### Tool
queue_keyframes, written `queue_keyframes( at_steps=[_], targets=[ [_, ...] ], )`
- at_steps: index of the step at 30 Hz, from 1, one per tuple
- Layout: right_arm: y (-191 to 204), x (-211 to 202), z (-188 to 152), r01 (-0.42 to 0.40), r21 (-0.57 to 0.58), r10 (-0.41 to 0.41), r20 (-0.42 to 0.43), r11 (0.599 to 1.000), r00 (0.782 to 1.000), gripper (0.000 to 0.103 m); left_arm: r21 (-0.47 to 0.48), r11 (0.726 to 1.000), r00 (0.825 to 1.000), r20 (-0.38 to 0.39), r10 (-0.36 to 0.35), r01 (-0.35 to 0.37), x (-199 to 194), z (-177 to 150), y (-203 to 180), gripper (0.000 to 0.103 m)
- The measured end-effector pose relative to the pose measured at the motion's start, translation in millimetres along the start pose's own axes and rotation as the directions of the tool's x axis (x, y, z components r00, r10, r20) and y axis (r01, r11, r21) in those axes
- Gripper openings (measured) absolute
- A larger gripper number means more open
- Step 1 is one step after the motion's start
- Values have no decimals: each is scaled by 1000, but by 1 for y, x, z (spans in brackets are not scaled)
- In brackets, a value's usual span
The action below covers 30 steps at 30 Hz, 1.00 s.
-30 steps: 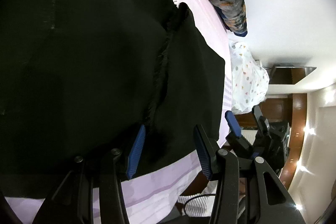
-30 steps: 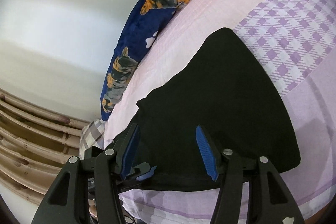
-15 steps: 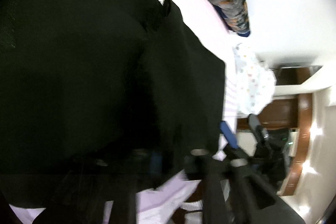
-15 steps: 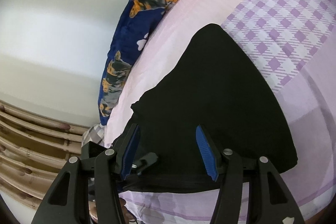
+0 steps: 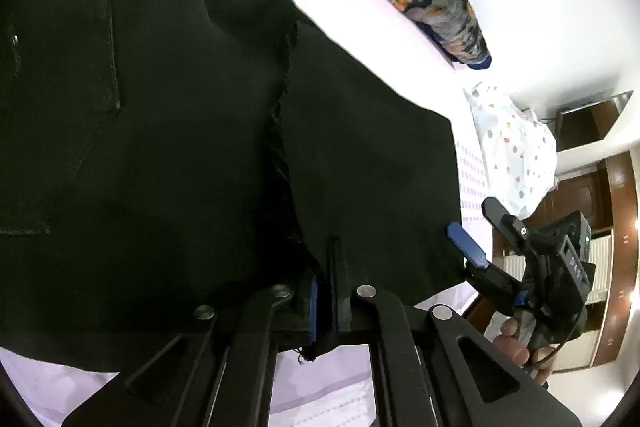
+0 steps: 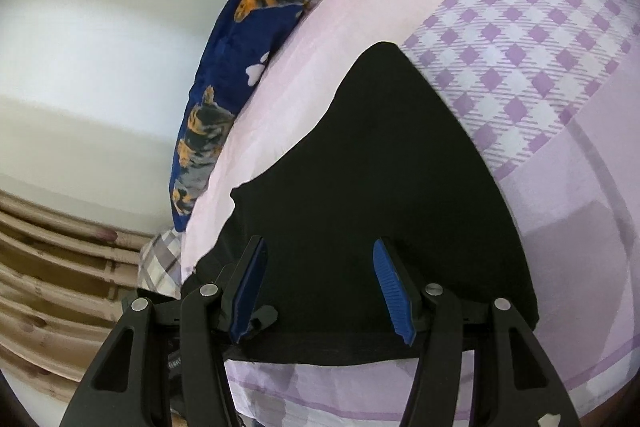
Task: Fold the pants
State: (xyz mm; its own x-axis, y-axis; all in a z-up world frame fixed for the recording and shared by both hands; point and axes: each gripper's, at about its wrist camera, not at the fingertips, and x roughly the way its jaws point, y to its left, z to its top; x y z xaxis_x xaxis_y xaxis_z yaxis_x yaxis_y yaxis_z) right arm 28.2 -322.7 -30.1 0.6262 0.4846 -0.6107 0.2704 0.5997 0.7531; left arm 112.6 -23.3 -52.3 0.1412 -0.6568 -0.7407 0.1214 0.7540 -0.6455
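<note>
- Pinching the near hem of the black pants (image 5: 208,163), the left claw (image 5: 324,303) has its blue pads pressed together on a fold of the cloth, its jaws having just closed on it.
- Beside that grip a frayed seam (image 5: 285,131) runs away from the claw up the middle of the garment, and a stitched pocket (image 5: 60,47) lies to its left.
- The right claw (image 6: 324,291) hangs half-wide over the pants (image 6: 380,195), its ribbed blue pads (image 6: 394,291) apart and pressing on nothing; the hem lies just below them.
- In the left wrist view that same right claw (image 5: 480,239) shows past the garment's right edge, with a person's fingers (image 5: 514,343) on its handle.
- The pants lie flat on a bed, their near hem along its near edge.
- From the right wrist view the cloth narrows to a rounded point away from the claw, so its long axis runs from the near edge toward the far side of the bed.
- The bed sheet (image 6: 560,187) is pale pink with lilac bands and a purple check panel (image 6: 520,47) beyond the tip of the pants.
- A navy pillow (image 6: 248,39) printed with dogs and paw marks lies along the far side, against a white wall (image 6: 80,47).
- A white spotted bundle (image 5: 516,155) sits past the bed's corner, with dark wooden furniture (image 5: 620,227) behind it; wooden slats (image 6: 48,287) show at the lower left of the right wrist view.
</note>
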Motion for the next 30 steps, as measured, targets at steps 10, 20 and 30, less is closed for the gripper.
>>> queue_keyframes(
  at_steps=[10, 20, 30],
  targets=[
    [1, 17, -6, 68, -47, -70, -50, 997, 996, 52, 18, 999, 999, 10, 45, -45, -1, 0, 5, 4],
    [13, 38, -25, 63, -79, -73, -132, 995, 989, 52, 55, 996, 986, 152, 63, -72, -59, -7, 14, 20],
    [50, 73, -39, 65, -170, -98, -190, 983, 977, 54, -106, 992, 927, 360, 102, -68, -160, -53, 94, 25]
  ],
)
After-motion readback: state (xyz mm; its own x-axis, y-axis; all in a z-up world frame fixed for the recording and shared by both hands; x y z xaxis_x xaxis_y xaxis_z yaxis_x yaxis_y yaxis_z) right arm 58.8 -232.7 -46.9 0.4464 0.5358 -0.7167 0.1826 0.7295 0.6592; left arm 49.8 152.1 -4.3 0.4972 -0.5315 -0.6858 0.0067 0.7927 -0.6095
